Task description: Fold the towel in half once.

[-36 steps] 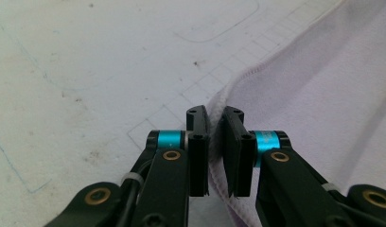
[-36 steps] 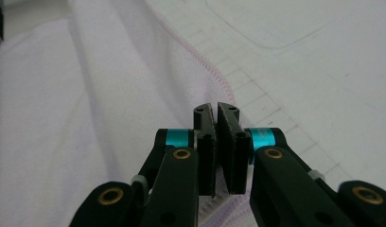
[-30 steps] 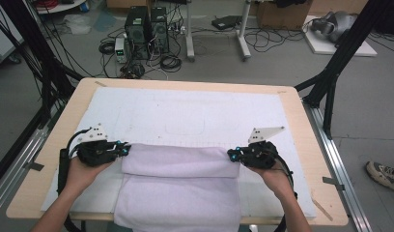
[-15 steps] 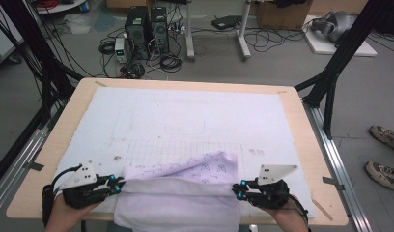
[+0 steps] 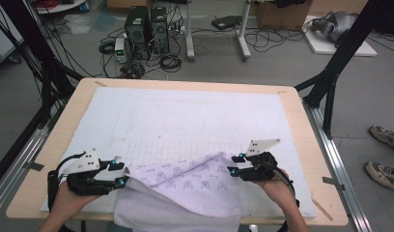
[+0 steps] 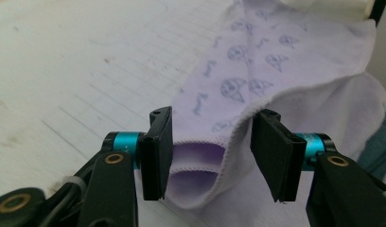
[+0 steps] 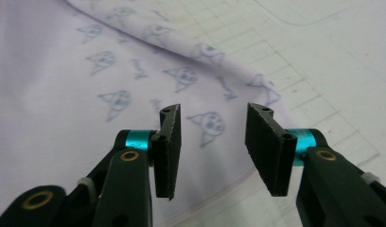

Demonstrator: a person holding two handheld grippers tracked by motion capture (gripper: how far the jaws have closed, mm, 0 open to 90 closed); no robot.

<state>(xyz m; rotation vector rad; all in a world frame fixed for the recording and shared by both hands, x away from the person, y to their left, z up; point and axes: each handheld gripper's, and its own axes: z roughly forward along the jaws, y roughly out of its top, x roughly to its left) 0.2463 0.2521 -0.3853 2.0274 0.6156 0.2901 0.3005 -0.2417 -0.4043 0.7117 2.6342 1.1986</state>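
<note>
While the lilac towel point(image 5: 185, 193) is spread at the near edge of the table point(image 5: 301, 125), it is flanked by both tools: the left gripper point(image 5: 121, 173) is seen at its left corner and the right gripper point(image 5: 233, 164) at its right corner in the high view. Along the left gripper point(image 6: 211, 151), a folded hem of the towel point(image 6: 257, 80) is seen lying between the black jaws, which have just been opening; a gap is left between the left-hand pad and the cloth, the fold is brushed near the right-hand pad, and no squeeze is shown, so the cloth is taken as let go. Beyond those jaws the printed side of the cloth is stretched away, with the white mat point(image 6: 63, 71) to their left. Along the right gripper point(image 7: 211, 146), the jaws have likewise just been opening and are held apart above the towel point(image 7: 87, 94), whose printed surface is laid flat beneath and to the left of them; nothing is pinched there. To the right of these jaws the gridded mat point(image 7: 333, 80) is exposed. Each tool is carried by a hand point(image 5: 69, 200) entering from the near side, the other hand point(image 5: 277, 191) being placed just behind the right tool.
</note>
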